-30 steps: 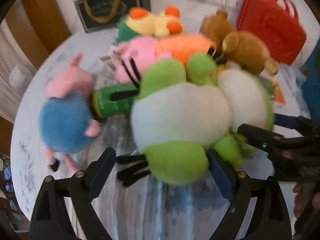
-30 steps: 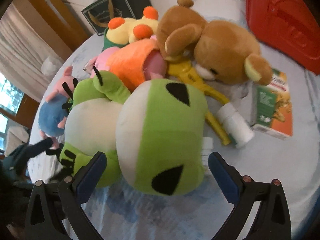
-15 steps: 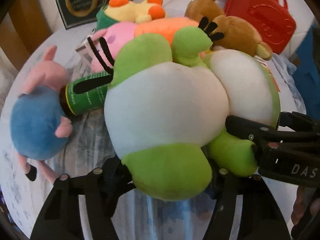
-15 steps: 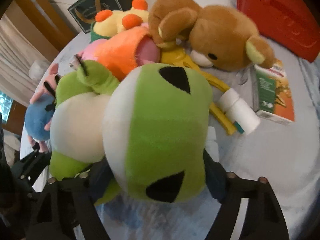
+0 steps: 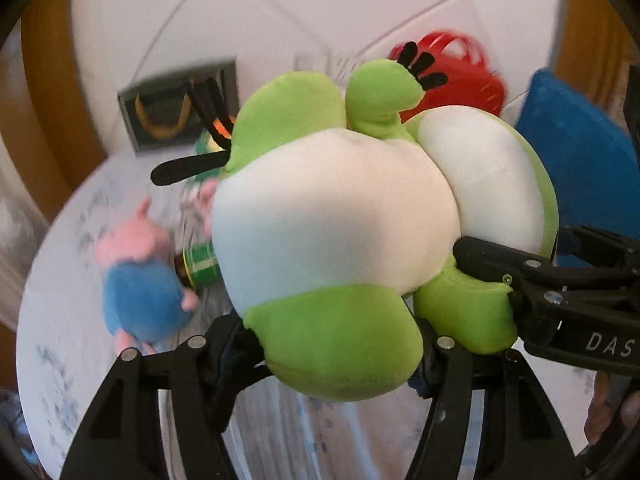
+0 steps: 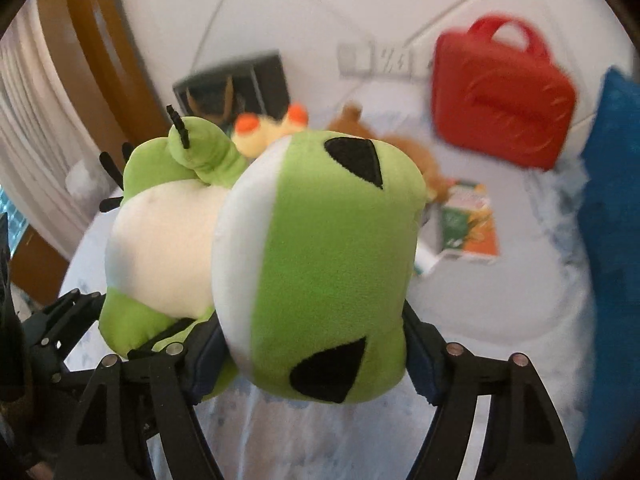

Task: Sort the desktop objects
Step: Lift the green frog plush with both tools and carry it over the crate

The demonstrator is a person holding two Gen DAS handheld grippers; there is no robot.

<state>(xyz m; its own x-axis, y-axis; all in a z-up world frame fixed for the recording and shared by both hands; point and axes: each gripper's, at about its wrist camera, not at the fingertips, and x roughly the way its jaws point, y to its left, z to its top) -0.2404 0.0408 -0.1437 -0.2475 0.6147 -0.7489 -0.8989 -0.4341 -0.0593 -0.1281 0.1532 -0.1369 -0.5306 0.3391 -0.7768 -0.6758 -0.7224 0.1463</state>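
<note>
Both tools [image 5: 340,356] [image 6: 316,364] clamped around the soft, bulbous green-and-cream plush frog [image 5: 332,232].

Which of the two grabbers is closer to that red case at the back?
Right, probably. The right gripper, clamped on the green frog plush's head, sits on the red case's side. The left gripper grips the frog's leg farther left.
</note>
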